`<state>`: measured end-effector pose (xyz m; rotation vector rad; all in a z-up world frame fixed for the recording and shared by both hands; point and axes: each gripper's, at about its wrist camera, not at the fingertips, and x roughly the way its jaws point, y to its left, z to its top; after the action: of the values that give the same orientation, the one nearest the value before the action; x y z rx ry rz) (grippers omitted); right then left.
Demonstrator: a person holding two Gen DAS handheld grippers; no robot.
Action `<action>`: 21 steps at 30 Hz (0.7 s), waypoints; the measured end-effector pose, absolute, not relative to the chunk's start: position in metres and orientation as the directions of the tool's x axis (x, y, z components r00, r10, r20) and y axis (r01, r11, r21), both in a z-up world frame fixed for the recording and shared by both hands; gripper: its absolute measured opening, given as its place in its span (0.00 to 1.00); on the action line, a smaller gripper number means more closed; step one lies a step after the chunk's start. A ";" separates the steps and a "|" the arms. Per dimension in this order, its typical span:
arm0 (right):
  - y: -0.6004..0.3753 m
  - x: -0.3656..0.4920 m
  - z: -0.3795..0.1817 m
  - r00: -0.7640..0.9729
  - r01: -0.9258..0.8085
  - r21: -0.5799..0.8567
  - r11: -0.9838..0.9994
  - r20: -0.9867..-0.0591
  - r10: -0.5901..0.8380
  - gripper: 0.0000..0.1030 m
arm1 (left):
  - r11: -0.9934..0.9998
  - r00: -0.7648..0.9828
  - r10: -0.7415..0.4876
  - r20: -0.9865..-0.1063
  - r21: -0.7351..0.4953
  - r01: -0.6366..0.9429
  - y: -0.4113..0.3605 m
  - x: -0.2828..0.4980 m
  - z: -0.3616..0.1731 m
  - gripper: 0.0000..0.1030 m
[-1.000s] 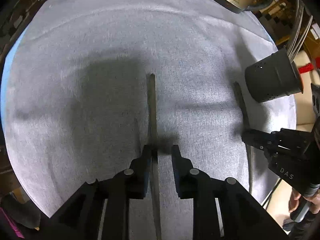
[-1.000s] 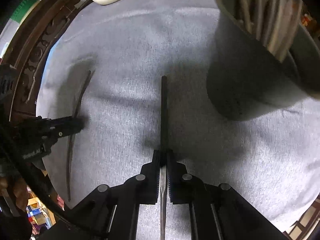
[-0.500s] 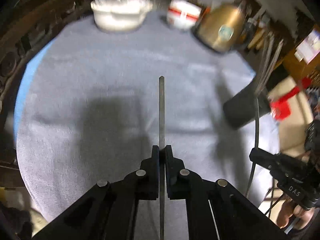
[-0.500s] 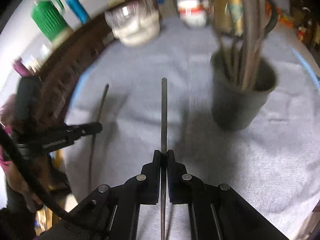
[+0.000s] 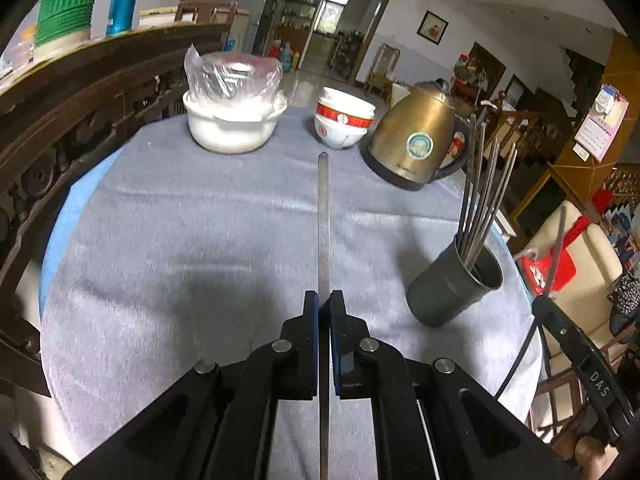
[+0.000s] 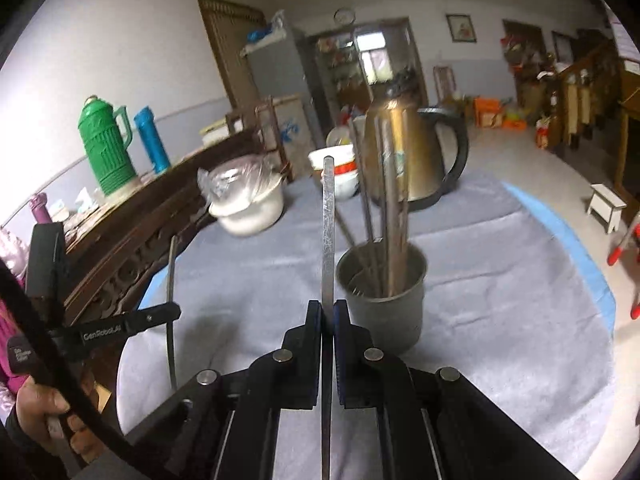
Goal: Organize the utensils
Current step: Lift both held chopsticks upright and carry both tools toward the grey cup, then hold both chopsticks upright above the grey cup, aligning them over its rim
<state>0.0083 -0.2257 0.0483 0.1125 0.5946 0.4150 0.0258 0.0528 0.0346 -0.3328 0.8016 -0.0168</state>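
Note:
My left gripper (image 5: 324,300) is shut on a metal chopstick (image 5: 323,216) that points forward above the grey tablecloth (image 5: 180,248). My right gripper (image 6: 328,308) is shut on a second metal chopstick (image 6: 328,232), lifted and pointing up just left of the dark metal utensil cup (image 6: 384,300). The cup holds several chopsticks (image 6: 380,200). In the left wrist view the cup (image 5: 452,292) stands at the right with its chopsticks (image 5: 484,196). The right gripper (image 5: 540,300) shows at the far right edge there; the left gripper (image 6: 172,310) shows at the left in the right wrist view.
A gold electric kettle (image 5: 416,140), a stack of red-and-white bowls (image 5: 344,124) and a white pot with plastic wrap (image 5: 232,120) stand at the table's far side. A carved wooden cabinet (image 5: 60,120) runs along the left, with a green thermos (image 6: 106,148) on it.
My left gripper closed on its chopstick and lifted it off the cloth. My right gripper lifted its chopstick too. Both views tilted up from the table to the room.

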 end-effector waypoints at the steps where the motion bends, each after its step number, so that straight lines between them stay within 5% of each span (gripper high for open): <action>1: -0.227 0.008 0.049 0.766 -0.339 0.220 0.915 -0.500 0.404 0.06 | 0.949 0.706 -0.134 -0.695 -0.295 -0.110 0.051 0.026 0.037 0.05; 21: -0.241 0.005 0.035 0.849 -0.290 0.237 0.927 -0.382 0.364 0.06 | 0.969 0.805 -0.046 -0.592 -0.222 -0.108 0.035 0.024 0.041 0.05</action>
<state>0.0050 -0.2410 0.0351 0.1728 0.4358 0.3463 0.0244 0.0353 0.0413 -0.2520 0.6367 0.0334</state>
